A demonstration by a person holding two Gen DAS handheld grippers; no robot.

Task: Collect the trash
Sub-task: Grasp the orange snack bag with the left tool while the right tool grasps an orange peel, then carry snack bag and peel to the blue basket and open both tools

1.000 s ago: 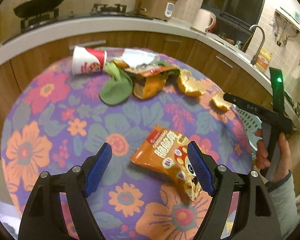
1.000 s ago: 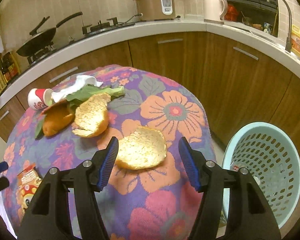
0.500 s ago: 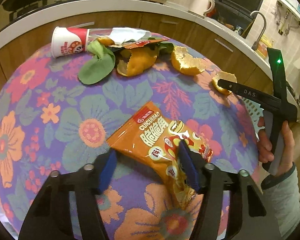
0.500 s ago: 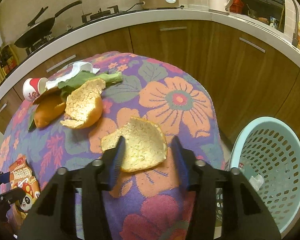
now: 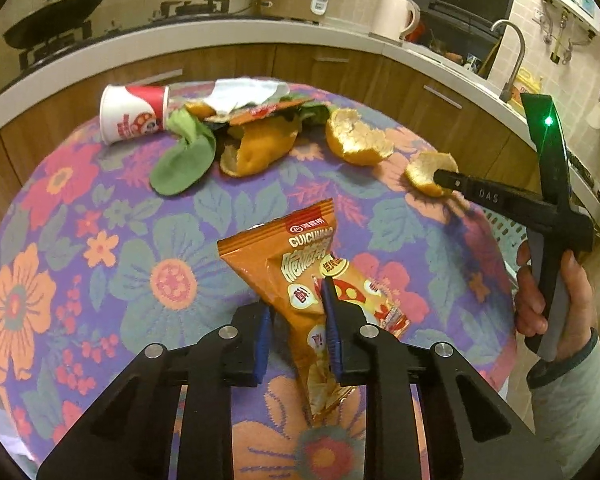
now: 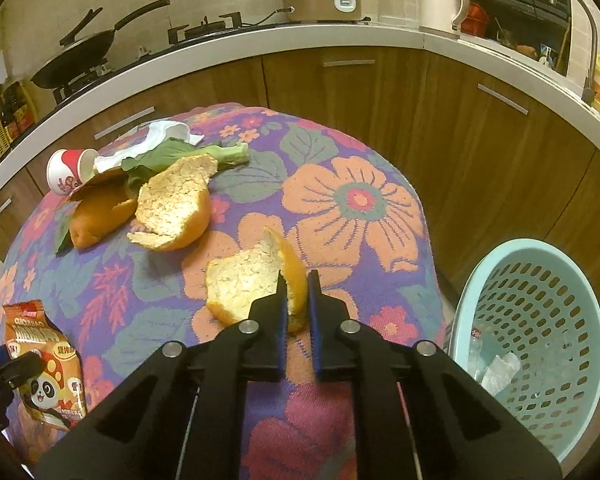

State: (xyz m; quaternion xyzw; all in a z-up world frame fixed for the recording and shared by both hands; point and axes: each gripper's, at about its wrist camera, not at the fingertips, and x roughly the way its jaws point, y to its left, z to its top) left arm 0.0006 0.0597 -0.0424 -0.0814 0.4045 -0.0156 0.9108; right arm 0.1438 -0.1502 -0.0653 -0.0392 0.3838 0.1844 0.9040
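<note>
Two tools engaged. Left tool (image 5: 296, 320) is clenched on the orange snack bag (image 5: 300, 264) near the table's (image 5: 100, 216) near edge; right tool (image 6: 297, 304) pinches an orange peel (image 6: 248, 284) near the right edge, beside the blue basket (image 6: 540, 320).

Floral-clothed table (image 6: 360, 200) under peels (image 6: 172, 208), cup (image 5: 134, 114), leaf (image 5: 182, 160), tissue (image 5: 246, 94).

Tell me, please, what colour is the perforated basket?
Light blue basket, clearest in the right wrist view.
</note>
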